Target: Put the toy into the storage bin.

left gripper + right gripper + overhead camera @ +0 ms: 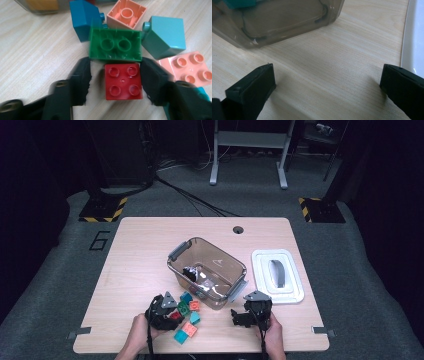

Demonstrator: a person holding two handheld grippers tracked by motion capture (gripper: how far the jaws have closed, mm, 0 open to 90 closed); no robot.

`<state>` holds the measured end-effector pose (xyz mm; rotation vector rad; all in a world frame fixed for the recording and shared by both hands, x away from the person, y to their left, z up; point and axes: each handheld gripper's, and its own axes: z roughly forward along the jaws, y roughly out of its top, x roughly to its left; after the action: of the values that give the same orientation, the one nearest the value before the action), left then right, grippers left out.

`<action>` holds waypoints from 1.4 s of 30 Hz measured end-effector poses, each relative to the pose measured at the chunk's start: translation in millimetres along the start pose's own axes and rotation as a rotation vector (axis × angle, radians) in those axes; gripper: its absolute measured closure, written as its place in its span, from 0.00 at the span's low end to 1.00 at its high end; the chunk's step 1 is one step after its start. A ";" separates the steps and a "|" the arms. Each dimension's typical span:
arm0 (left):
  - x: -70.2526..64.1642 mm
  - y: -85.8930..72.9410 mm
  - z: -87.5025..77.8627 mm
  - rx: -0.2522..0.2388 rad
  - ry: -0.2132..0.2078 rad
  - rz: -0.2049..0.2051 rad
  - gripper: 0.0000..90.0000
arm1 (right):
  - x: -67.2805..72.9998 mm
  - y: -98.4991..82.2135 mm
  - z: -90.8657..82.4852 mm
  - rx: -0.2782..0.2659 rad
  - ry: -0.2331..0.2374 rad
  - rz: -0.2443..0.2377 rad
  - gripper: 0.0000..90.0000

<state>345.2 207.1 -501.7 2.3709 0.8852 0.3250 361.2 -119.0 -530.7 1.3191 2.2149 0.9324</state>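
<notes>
A red four-stud brick (123, 81) lies studs up on the wooden table, between the jaws of my left gripper (116, 65). The right-hand jaw sits against the brick's side, while a strip of table shows between the brick and the left-hand jaw. A green brick (115, 45) lies upside down just beyond the red one. From above, the left gripper (167, 312) is at the front left, over the brick pile (186, 317). My right gripper (327, 68) stands wide open over bare wood, and the high view puts it (240, 317) at the front right.
A clear brown box (220, 251) stands mid-table with something dark inside; its white lid (277, 276) lies to its right. Around the red brick lie a dark teal brick (83, 18), a light teal one (165, 36) and two peach ones (126, 13) (190, 67).
</notes>
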 end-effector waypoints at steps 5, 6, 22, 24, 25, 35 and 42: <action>5.4 -3.3 0.3 0.000 0.004 -0.013 0.63 | 0.0 0.0 0.0 0.000 0.000 0.000 0.00; 5.9 -3.5 0.1 0.010 0.000 -0.013 0.63 | 0.0 0.0 0.0 0.000 0.000 0.000 0.00; 11.1 -0.5 -13.3 -0.023 0.004 -0.023 0.65 | 0.0 0.0 0.0 0.001 0.000 0.000 0.00; 13.5 1.8 -17.8 -0.031 0.011 -0.020 0.65 | 0.0 0.0 0.0 0.001 0.000 0.000 0.00; 15.1 2.9 -20.9 -0.042 0.016 -0.025 0.65 | 0.0 0.0 0.0 0.001 0.000 0.000 0.00; 37.2 14.1 -46.3 -0.075 0.058 -0.040 0.65 | 0.0 0.0 0.0 0.000 0.000 0.000 0.00; 50.5 22.7 -57.9 -0.102 0.079 -0.046 0.65 | 0.0 0.0 -0.1 0.001 0.000 0.000 0.00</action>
<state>371.1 251.8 -440.5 2.2541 0.9361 0.4368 361.2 -119.0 -530.7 1.3192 2.2155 0.9317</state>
